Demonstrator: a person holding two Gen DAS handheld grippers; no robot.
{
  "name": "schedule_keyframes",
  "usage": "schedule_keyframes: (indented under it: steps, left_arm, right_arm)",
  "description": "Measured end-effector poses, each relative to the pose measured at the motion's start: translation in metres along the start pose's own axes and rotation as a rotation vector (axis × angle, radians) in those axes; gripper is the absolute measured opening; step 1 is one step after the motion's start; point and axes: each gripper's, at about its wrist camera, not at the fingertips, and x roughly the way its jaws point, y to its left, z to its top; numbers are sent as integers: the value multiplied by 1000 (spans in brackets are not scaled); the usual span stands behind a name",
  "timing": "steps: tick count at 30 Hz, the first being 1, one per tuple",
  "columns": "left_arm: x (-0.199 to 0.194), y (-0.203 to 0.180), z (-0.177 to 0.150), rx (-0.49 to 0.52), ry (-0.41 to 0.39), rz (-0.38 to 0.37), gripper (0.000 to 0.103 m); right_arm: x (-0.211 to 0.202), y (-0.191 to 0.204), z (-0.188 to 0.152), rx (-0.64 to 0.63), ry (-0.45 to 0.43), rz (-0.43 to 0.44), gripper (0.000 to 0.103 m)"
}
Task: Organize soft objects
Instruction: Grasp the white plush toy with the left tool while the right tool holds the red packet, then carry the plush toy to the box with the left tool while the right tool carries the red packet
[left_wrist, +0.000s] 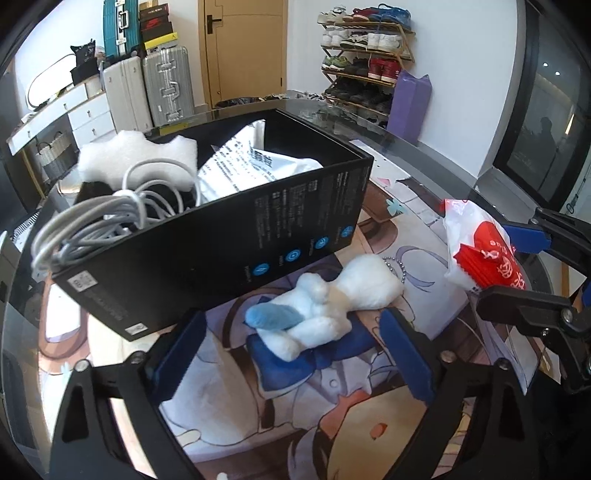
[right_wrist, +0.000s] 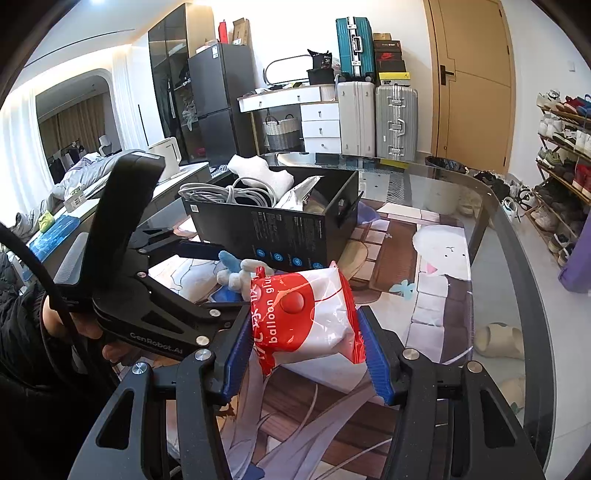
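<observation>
A white plush toy (left_wrist: 332, 299) with a blue part lies on the printed mat in front of a black box (left_wrist: 221, 229). My left gripper (left_wrist: 291, 343) stands open with the toy between its blue pads, neither pad pressing on it. The right wrist view shows the same left gripper (right_wrist: 225, 278) straddling the plush toy (right_wrist: 236, 275). My right gripper (right_wrist: 303, 350) is shut on a red and white packet (right_wrist: 306, 314), held above the mat. That packet (left_wrist: 476, 243) appears at the right of the left wrist view. The box (right_wrist: 280, 225) holds grey cables, white foam and a printed bag.
The printed mat (right_wrist: 436, 258) covers a glass table whose curved edge (right_wrist: 517, 229) runs along the right. A person's hand (right_wrist: 55, 321) grips the left tool. Beyond the table are suitcases (right_wrist: 395, 118), a shoe rack (left_wrist: 365, 55) and a purple bag (left_wrist: 410, 107).
</observation>
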Motion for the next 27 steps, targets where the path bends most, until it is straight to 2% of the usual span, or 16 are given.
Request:
schedule_keyframes:
  steps: [3, 10, 15, 27]
  left_arm:
    - [4, 0, 0, -1, 21, -14, 77]
    - [2, 0, -1, 0, 3, -43, 49]
    - [-4, 6, -4, -16, -8, -76, 46]
    - [-21, 11, -16, -25, -51, -82, 46]
  right_arm:
    - [0, -1, 0, 1, 1, -1, 56]
    - [-1, -1, 0, 4, 3, 12, 56]
    - [-3, -1, 0, 3, -1, 10, 56]
    - [-6, 0, 2, 17, -11, 9, 56]
